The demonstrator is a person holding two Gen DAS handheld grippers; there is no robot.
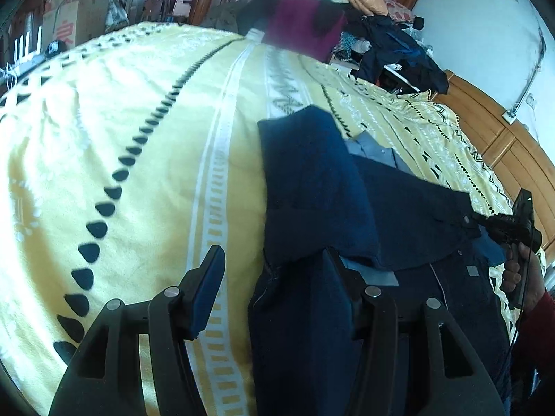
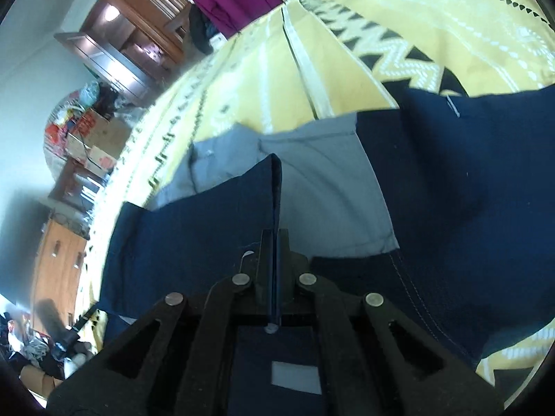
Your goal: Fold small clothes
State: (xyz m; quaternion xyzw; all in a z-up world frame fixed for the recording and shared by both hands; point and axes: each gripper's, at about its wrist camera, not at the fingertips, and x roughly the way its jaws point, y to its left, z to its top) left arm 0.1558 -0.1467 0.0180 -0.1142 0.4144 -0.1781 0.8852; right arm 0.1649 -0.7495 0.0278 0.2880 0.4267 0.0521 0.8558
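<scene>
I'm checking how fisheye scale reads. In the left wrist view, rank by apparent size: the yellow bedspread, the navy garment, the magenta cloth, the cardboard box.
1. Yellow bedspread, by far the largest.
2. Navy garment.
3. Magenta cloth and cardboard box look alike; both are far and the box is partly cut off, so no ranking.

Bed [image 1: 138,145], yellow patterned cover; navy garment [image 1: 312,180] lying on it.

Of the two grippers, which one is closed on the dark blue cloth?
The right gripper: its fingers are pressed together with a fold of the navy garment between them. The left gripper stands wide open, clamping nothing.
</scene>
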